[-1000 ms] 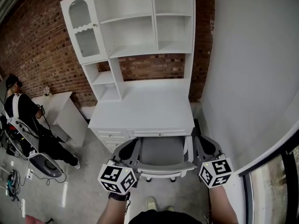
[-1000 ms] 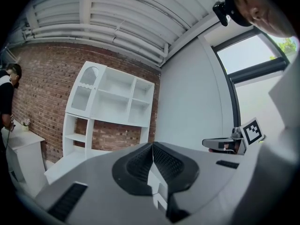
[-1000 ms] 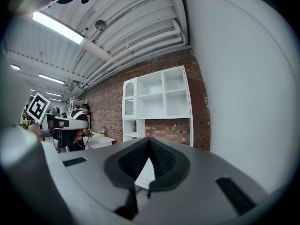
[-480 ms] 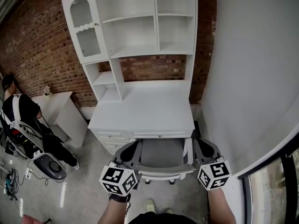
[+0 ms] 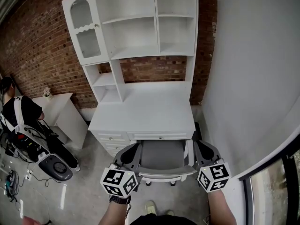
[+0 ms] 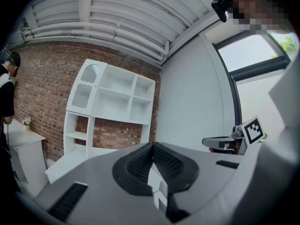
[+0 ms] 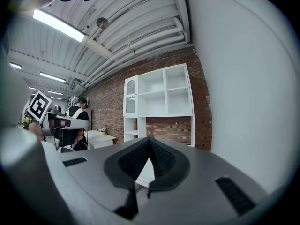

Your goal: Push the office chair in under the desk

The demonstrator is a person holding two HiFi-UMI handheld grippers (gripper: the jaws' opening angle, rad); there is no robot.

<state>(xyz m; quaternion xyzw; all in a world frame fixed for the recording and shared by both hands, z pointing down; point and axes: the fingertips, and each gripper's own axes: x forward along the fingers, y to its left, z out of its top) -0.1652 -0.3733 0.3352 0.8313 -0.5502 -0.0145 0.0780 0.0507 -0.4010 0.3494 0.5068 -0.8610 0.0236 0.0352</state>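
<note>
The office chair [image 5: 161,154] stands straight in front of the desk [image 5: 145,109], on the near side of it, with the far edge of its seat already at or just under the desk's front rail and its back still out toward the person. It has a grey padded seat and a pale, curved back rail, and a couple of small feet show beneath it on the concrete floor [image 5: 84,182]. The left gripper [image 5: 134,149] lies along the chair's left side and the right gripper [image 5: 198,145] along its right side, both pointing level toward the desk, most likely so that a push from the two sides drives the chair in straight without swinging it round. Whether either one actually touches the chair I cannot tell from the head view. In the left gripper view the jaws of the left gripper [image 6: 152,145] are pressed together with nothing between them, and the right gripper [image 7: 149,139] is likewise closed and empty in its own view, so they look set to shove, not to grasp. The opening under the desk sits right of a stack of drawers [image 5: 111,138], and the chair lines up with that gap.
</note>
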